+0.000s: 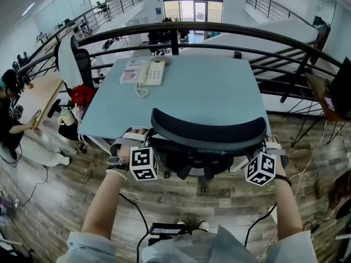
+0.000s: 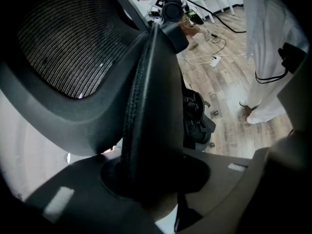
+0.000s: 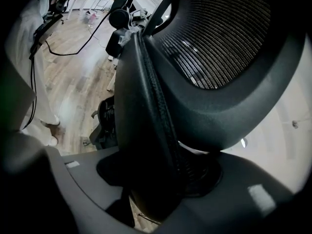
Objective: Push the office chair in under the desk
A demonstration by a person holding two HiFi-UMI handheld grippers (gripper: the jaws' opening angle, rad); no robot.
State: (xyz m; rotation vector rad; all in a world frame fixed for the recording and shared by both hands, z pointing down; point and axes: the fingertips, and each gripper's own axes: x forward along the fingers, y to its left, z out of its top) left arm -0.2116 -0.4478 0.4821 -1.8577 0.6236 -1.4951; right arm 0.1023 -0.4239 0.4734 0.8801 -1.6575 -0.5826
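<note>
The black office chair (image 1: 208, 133) stands with its seat under the pale blue desk (image 1: 208, 92), and its curved backrest lies along the desk's near edge. My left gripper (image 1: 133, 141) is at the backrest's left end and my right gripper (image 1: 270, 146) at its right end. In the left gripper view the backrest's padded rim (image 2: 146, 106) runs up between the jaws of the left gripper (image 2: 156, 179), with dark gaps beside it. The right gripper view shows the same: the rim (image 3: 146, 111) stands between the spread jaws of the right gripper (image 3: 161, 179). Neither grips it.
A white desk phone (image 1: 152, 73) and a printed sheet (image 1: 130, 71) lie on the desk's far left. A black railing (image 1: 219, 30) curves behind the desk. Another chair (image 1: 71, 59) and a red bag (image 1: 82, 95) are at the left, near a person (image 1: 8, 111). Cables cross the wooden floor (image 1: 44, 201).
</note>
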